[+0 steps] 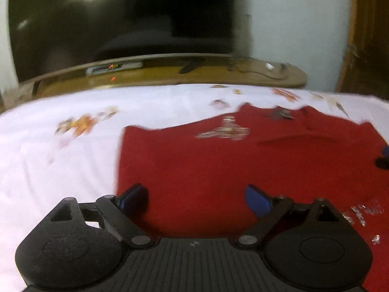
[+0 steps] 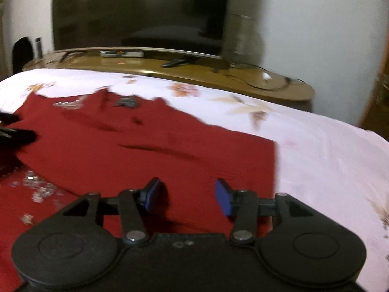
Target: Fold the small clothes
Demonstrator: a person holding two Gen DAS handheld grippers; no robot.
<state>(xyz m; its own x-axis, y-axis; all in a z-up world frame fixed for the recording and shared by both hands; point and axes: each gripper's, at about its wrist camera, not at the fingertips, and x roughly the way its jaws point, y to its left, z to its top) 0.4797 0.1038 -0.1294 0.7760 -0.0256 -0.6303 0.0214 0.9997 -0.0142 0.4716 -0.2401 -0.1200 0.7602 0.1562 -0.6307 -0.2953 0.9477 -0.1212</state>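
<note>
Shirt (image 2: 145,150) lying flat on bed sheet (image 2: 328,160); table (image 2: 218,77) behind the bed; television (image 2: 138,12) on the table, against the wall (image 2: 316,24).

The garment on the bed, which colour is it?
The garment is dark red with small silvery decorations; the right wrist view shows it best.
</note>
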